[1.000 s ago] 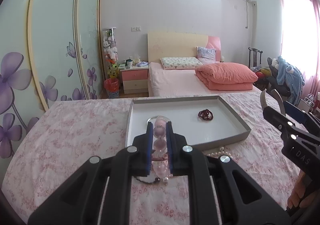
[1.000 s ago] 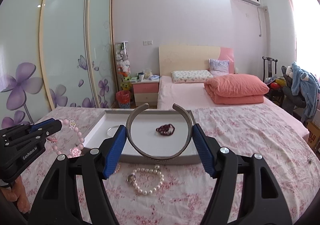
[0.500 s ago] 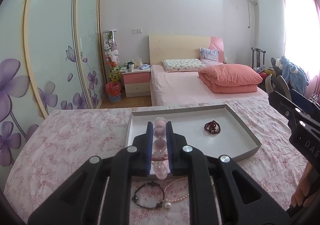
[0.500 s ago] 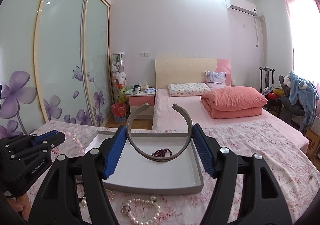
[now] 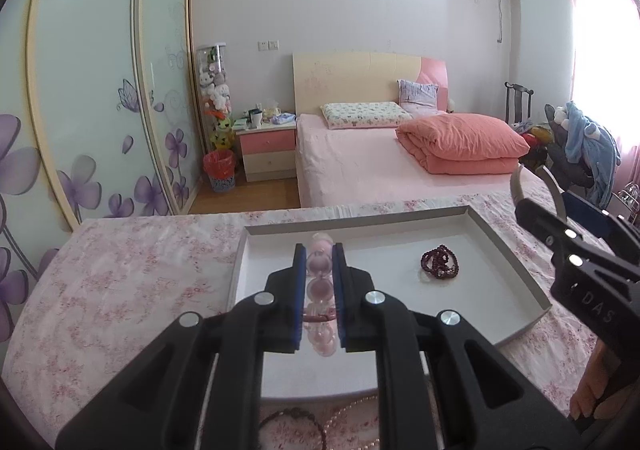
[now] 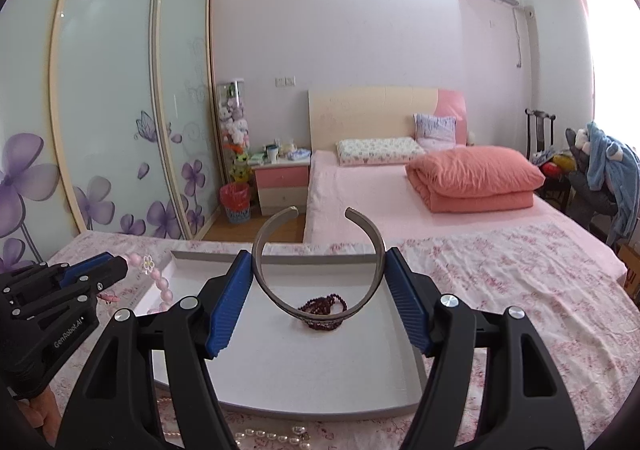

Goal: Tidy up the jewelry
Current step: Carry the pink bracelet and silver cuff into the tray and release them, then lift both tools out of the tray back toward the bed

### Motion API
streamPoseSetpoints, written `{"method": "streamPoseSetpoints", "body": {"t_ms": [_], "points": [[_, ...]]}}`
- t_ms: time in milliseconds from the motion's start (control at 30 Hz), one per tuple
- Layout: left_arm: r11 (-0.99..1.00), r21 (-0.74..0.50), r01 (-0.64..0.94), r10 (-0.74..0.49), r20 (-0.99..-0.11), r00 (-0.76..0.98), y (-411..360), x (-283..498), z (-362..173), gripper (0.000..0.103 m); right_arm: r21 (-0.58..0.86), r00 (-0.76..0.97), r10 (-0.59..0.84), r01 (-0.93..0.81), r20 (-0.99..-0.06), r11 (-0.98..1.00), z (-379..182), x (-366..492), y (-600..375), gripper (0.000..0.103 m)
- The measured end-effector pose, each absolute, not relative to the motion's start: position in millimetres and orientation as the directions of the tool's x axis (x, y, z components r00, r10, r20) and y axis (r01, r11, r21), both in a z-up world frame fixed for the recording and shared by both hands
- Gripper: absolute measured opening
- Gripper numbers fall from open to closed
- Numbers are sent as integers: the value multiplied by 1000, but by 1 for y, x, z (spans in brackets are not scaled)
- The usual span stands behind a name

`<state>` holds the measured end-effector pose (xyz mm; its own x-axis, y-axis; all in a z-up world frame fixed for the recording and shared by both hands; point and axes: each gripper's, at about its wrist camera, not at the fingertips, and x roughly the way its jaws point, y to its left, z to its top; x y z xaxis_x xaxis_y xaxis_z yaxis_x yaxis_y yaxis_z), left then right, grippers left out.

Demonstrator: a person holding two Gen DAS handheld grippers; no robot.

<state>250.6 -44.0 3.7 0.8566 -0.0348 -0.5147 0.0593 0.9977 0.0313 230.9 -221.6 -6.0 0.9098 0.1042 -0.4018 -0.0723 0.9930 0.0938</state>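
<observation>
A grey-white tray (image 5: 516, 266) lies on the floral cloth, with a dark red bead bracelet (image 5: 439, 263) in its right half. My left gripper (image 5: 318, 250) is shut on a pink bead bracelet (image 5: 319, 290) and hangs over the tray's left part. Seen from the right wrist, that left gripper (image 6: 116, 270) sits at the tray's left rim with the pink bracelet (image 6: 162, 286) dangling. My right gripper (image 6: 319, 256) holds a silver open bangle (image 6: 288, 310) between its blue pads above the tray (image 6: 304, 362), in front of the dark red bracelet (image 6: 332, 300).
A pearl strand (image 6: 272, 438) and a black bracelet (image 5: 288, 416) lie on the cloth in front of the tray. The floral cloth (image 5: 120, 282) spreads to the left. A bed (image 5: 360, 170) stands beyond the table's far edge. A person's hand (image 5: 596, 390) grips the right tool.
Both grippers have moved forward over the tray, each still holding its piece. The pearl strand and black bracelet have slid down to the bottom edge of the views.
</observation>
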Motion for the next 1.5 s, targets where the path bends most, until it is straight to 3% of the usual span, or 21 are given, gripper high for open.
{"method": "streamPoseSetpoints", "body": {"t_ms": [267, 533, 633, 1100, 1500], "points": [[998, 14, 65, -45, -584, 810, -47, 292, -28, 14, 141, 814, 128, -57, -567, 988, -48, 272, -223, 68], [998, 2, 68, -53, -603, 796, -46, 314, -41, 17, 142, 749, 143, -66, -646, 988, -64, 289, -218, 68], [998, -21, 60, -60, -602, 796, -40, 318, -38, 32, 140, 753, 145, -71, -642, 988, -63, 286, -217, 69], [998, -39, -41, 12, -561, 828, -3, 285, -6, 34, 140, 790, 128, -54, -599, 989, -36, 253, -229, 69], [997, -15, -73, 52, -567, 822, 28, 202, -10, 51, 101, 752, 132, -88, -645, 991, -47, 195, -229, 69]]}}
